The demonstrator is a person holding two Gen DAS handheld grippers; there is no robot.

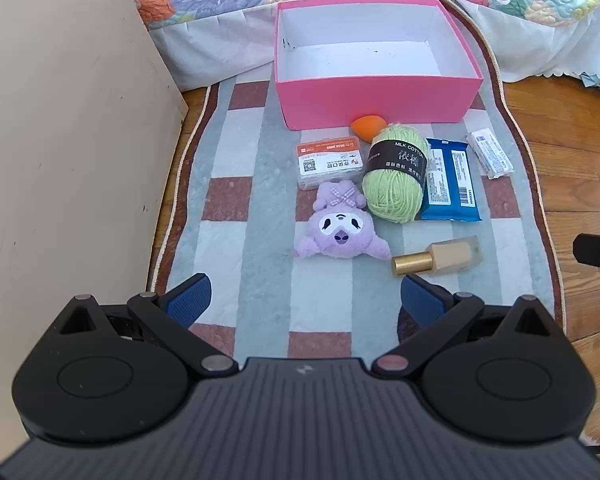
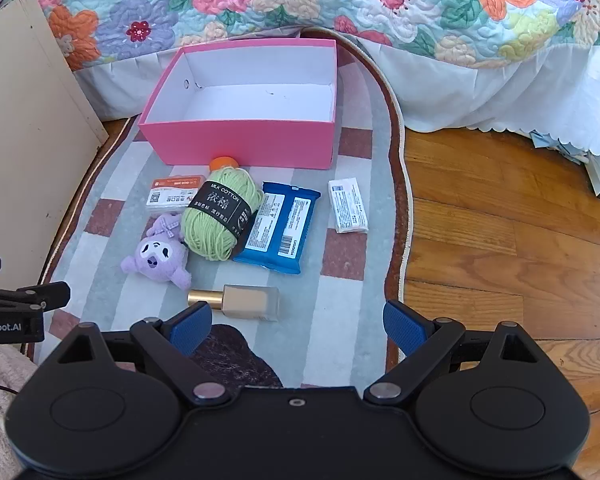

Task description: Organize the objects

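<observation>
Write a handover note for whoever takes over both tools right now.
Left tool: open, empty, above the rug.
Right tool: open, empty, nearest the bottle.
Pink box: on the rug's far end, nothing inside.
In front of it: orange sponge, card case, green yarn, blue wipes pack, white packet, purple plush.
Done: nothing boxed yet.
Left: presumably, put all seven in the box.
</observation>
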